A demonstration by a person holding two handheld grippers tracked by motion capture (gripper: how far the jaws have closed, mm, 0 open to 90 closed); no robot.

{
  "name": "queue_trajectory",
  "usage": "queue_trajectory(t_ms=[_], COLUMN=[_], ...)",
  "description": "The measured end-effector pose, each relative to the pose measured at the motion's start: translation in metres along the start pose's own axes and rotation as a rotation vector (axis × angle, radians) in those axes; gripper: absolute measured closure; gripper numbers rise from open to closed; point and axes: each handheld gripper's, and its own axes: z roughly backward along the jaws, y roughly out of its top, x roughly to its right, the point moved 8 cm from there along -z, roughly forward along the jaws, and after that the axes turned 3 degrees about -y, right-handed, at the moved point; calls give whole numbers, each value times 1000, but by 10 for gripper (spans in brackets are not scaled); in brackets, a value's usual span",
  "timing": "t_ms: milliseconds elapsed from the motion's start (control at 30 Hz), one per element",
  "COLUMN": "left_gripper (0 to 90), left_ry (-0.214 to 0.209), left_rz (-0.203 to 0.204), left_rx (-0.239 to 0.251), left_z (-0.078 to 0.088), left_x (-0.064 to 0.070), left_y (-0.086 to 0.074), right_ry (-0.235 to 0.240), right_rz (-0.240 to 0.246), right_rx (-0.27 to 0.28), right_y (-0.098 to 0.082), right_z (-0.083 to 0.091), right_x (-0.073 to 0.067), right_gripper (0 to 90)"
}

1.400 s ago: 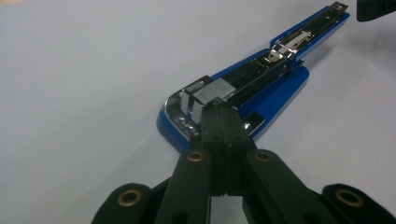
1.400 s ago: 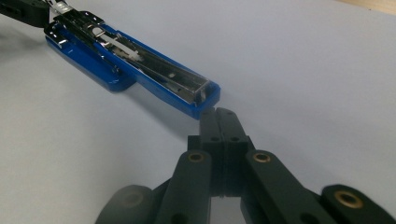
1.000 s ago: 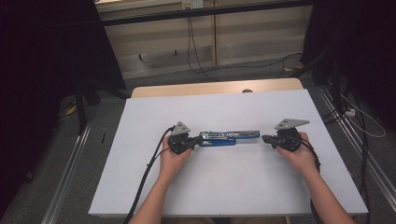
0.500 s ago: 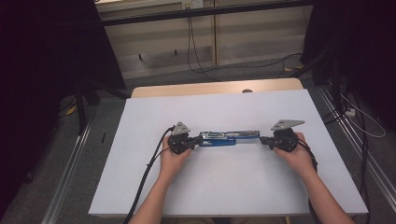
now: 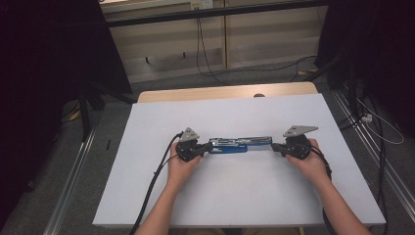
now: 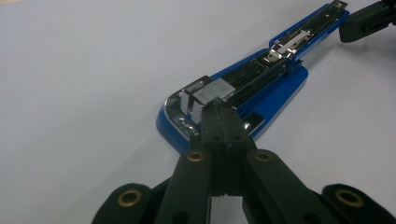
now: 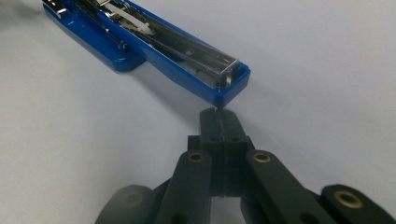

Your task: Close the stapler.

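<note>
Evidently caught partway through loading a blue stapler (image 5: 240, 144), swung open flat on the white table (image 5: 244, 196) and laid lengthwise between the two hands. Held the left gripper (image 5: 211, 148) with its jaws pressed fully together and nothing visible between them, tip set at the wide base end, right behind a short block of staples (image 6: 212, 91) that sat on the bright metal plate there. Could not tell whether the tip touched the block or stopped just short of it. Set the right gripper (image 5: 273, 147) the same way, jaws closed flat on each other and empty, tip up against the blue nose of the long opened arm at the other end. Looked like contact, though not certain. Judged the step as bracing the tool from both ends, with the staples not yet seated in the open metal channel. Called next for parting the left jaws just enough to take the block by its sides, or else nudging it along with the closed tip. Needed a steady counter-press from the right so the stapler would not slide or pivot on the smooth sheet. Risked scattering the strip with any abrupt push.
</note>
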Motion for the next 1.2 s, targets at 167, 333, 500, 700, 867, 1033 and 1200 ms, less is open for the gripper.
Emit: queue_trajectory(t_ms=[167, 333, 500, 700, 867, 1033, 1200], left_gripper=[900, 900, 900, 900, 900, 900, 900], left_ry=[2, 1, 1, 1, -1, -10, -16], left_rz=[1, 2, 1, 0, 2, 24, 29], left_rx=[1, 3, 1, 1, -1, 11, 14], left_z=[0, 0, 0, 0, 0, 1, 4], left_x=[0, 0, 0, 0, 0, -1, -1], left_y=[0, 0, 0, 0, 0, 0, 1], right_ry=[4, 9, 10, 22, 44, 59, 66], right_rz=[2, 4, 2, -2, -5, -15, -16], right_rx=[9, 23, 32, 58, 78, 90, 89], right_y=[2, 5, 7, 11, 14, 15, 14], right_z=[0, 1, 2, 3, 3, 2, 2], right_x=[-1, -2, -3, -5, -9, -11, -11], right_gripper=[900, 900, 900, 900, 900, 900, 900])
